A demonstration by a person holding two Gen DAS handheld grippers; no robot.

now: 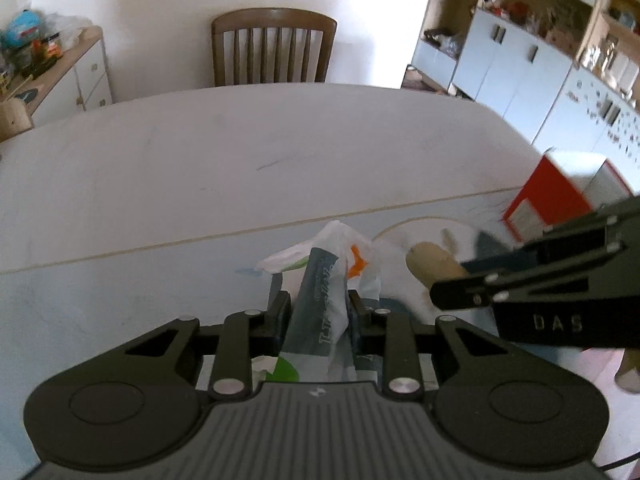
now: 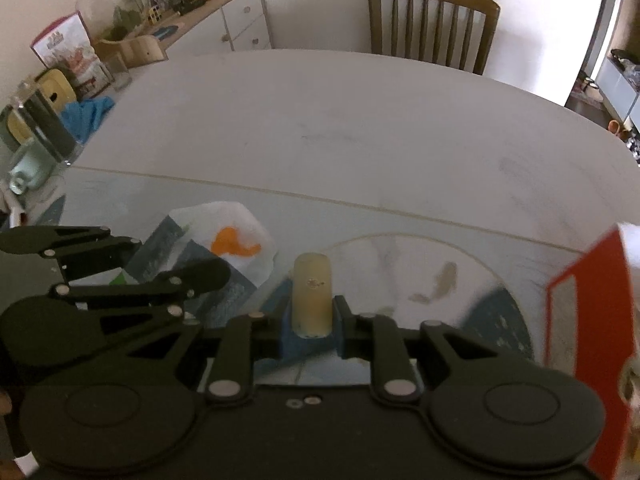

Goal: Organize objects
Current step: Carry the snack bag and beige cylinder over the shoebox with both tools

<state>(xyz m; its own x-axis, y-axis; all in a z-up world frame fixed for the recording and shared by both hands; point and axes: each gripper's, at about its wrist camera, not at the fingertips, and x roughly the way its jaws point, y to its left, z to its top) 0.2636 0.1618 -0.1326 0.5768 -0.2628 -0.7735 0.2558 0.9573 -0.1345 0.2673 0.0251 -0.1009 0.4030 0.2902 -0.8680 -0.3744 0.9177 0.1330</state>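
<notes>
Lower part of the plastic bag [image 1: 320,320], hidden behind the left gripper [image 1: 320,304] body; its print too crumpled to read. Red box [image 1: 556,196], right of both grippers, blurred and cut off by the frame edge in the right wrist view. Base of the beige cylinder [image 2: 312,296], concealed between the right gripper [image 2: 312,320] pads. Items on the sideboard [image 2: 224,12], far left beyond the grippers, too small and blurred to identify

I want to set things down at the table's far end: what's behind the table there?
A wooden chair stands behind the table, against a white wall. Only its slatted back shows; the table covers its seat and legs.
</notes>
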